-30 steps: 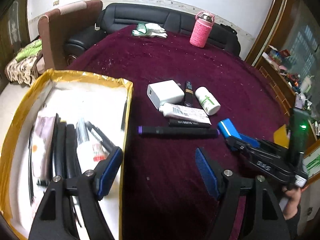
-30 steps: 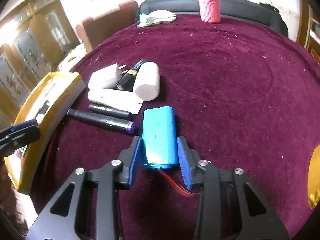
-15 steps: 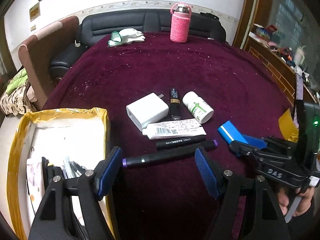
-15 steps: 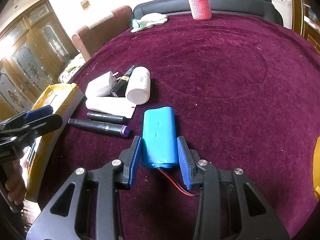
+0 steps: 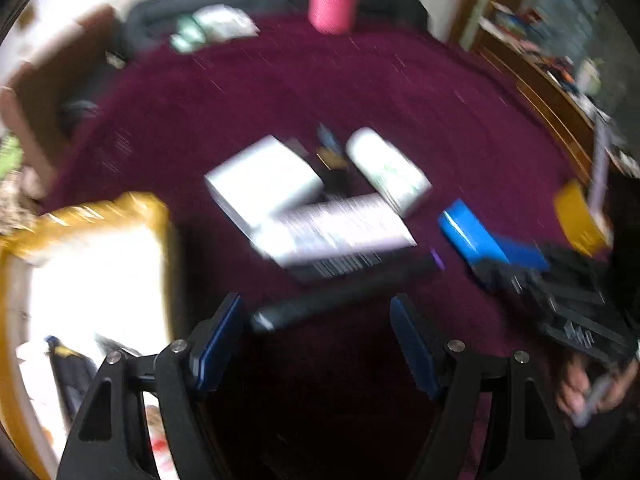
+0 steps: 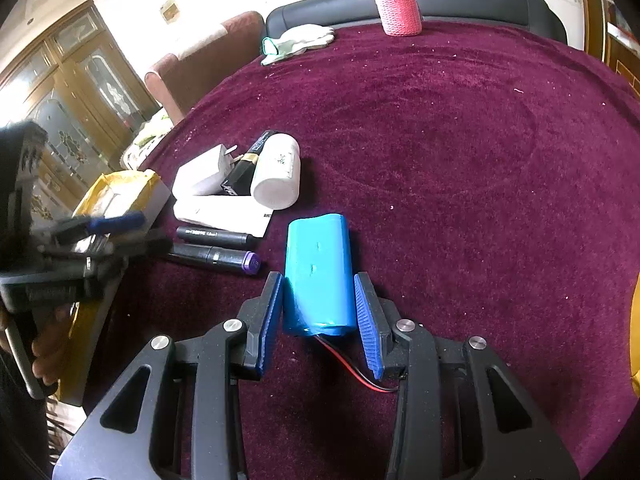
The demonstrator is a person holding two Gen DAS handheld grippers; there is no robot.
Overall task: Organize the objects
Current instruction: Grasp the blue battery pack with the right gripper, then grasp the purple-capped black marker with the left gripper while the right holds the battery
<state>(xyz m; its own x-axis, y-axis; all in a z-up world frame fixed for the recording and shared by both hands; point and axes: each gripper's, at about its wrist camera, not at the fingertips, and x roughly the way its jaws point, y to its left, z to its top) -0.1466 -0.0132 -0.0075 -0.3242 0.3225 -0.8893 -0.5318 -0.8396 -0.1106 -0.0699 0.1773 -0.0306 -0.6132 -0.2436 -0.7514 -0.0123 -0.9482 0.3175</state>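
Right wrist view: right gripper clamps the blue battery pack by its near end, red and black leads trailing back – pack rests on the maroon tablecloth. Left wrist view is blurred – left gripper spread wide, nothing gripped, black marker lying between its fingertips beside the yellow-rimmed box.

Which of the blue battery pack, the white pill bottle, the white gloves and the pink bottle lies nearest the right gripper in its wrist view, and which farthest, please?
From the right gripper:
1. Blue battery pack, between its fingers.
2. White pill bottle, lying ahead and slightly left, in the cluster.
3. White gloves, far edge, left.
4. Pink bottle, far edge, beyond the gloves and to their right.
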